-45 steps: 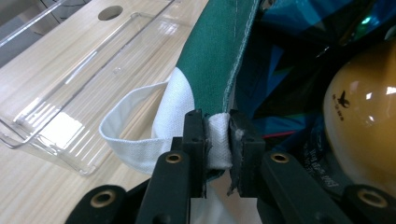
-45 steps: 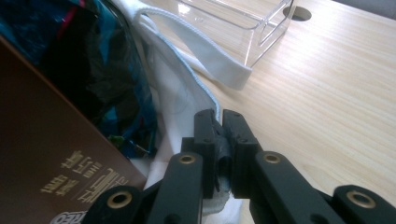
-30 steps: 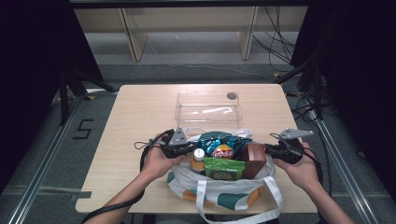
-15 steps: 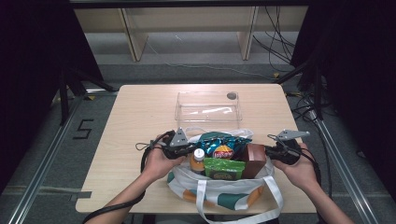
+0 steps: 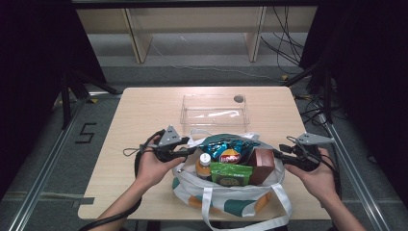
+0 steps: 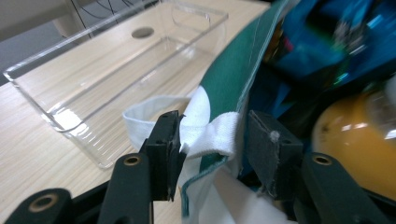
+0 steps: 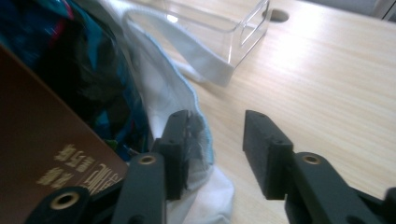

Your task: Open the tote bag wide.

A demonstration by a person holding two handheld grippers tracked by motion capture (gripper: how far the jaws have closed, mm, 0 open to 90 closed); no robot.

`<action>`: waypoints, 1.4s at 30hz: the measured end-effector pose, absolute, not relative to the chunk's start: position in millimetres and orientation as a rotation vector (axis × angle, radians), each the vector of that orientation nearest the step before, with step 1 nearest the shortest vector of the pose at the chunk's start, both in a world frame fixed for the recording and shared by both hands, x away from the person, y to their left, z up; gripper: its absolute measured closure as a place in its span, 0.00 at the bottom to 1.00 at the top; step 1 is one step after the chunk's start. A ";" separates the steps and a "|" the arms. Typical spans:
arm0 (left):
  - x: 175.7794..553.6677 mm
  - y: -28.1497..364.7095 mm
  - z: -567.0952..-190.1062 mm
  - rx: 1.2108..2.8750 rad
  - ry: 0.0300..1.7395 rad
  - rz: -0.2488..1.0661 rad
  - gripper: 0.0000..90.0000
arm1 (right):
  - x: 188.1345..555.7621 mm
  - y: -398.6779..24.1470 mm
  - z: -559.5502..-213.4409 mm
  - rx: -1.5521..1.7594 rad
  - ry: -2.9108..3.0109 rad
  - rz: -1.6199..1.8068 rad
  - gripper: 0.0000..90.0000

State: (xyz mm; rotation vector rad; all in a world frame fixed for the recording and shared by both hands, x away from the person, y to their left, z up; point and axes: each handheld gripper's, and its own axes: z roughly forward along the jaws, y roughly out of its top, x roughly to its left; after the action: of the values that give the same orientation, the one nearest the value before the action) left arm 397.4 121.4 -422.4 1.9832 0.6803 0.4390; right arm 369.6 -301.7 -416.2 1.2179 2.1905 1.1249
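While each claw has just been opening, left claw (image 6: 212, 140) and right claw (image 7: 212, 144) gape — bag rim (image 6: 205, 133) loose between.

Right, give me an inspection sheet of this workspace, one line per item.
Surface: light wooden table, round hole near the far edge.
Job's things: white and green tote bag at the near edge, packed with an orange bottle, a green packet, a brown box and blue snack bags.
Clutter: empty clear plastic bin behind the bag.
Grippers: left gripper and right gripper have just been opening; bag rim lies between the fingers, unpressed.
Cables: trailing from each gripper; more on the floor beyond.
Surroundings: wooden shelving, metal rails, a floor mark.
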 end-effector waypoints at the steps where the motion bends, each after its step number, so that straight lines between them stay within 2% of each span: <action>1: 392.7 126.8 -417.9 1.961 0.685 0.428 0.59 | 367.1 -302.9 -413.3 1.221 2.174 1.123 0.65; 7: 375.1 146.2 -409.4 1.918 0.710 0.373 0.55 | 345.9 -315.5 -394.9 1.204 2.166 1.173 0.60; 10: 365.9 154.6 -417.8 1.915 0.745 0.302 0.54 | 337.2 -315.6 -395.5 1.189 2.203 1.155 0.57; 14: 363.4 160.0 -424.3 1.885 0.759 0.275 0.56 | 330.0 -309.9 -400.2 1.174 2.269 1.107 0.53; 17: 366.2 163.1 -423.4 1.874 0.784 0.270 0.58 | 328.5 -307.8 -402.3 1.209 2.287 1.109 0.53; 23: 366.6 157.3 -435.1 1.915 0.815 0.181 0.57 | 326.4 -305.7 -403.6 1.251 2.299 1.115 0.54; 24: 366.4 155.8 -437.2 1.935 0.810 0.183 0.57 | 326.7 -305.3 -405.3 1.243 2.315 1.104 0.55; 25: 366.6 155.1 -438.5 1.947 0.800 0.200 0.60 | 326.0 -303.8 -407.4 1.237 2.350 1.117 0.62; 27: 366.5 152.8 -439.3 1.989 0.780 0.240 0.65 | 324.7 -301.3 -410.3 1.243 2.378 1.065 0.68; 29: 366.7 153.2 -438.4 2.010 0.769 0.250 0.71 | 324.4 -300.1 -411.4 1.249 2.394 1.058 0.71; 30: 365.4 151.4 -438.1 2.018 0.785 0.266 0.71 | 324.3 -299.3 -412.5 1.257 2.403 1.070 0.74; 32: 365.7 150.2 -439.0 2.068 0.757 0.287 0.82 | 327.0 -300.4 -418.3 1.236 2.401 1.042 0.83; 34: 366.6 148.7 -441.5 2.105 0.747 0.291 0.91 | 325.6 -298.9 -419.2 1.280 2.415 1.061 0.86; 35: 367.9 145.9 -444.4 2.114 0.755 0.284 0.98 | 327.5 -301.0 -425.3 1.225 2.465 0.979 0.90; 42: 369.1 136.1 -457.0 2.181 0.753 0.260 1.00 | 332.1 -301.4 -446.7 1.189 2.538 0.930 0.95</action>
State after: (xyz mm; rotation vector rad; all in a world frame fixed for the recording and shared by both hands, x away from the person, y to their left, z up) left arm 369.1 136.1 -457.0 2.1812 0.7528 0.2601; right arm 332.1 -301.4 -446.7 1.1888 2.5380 0.9298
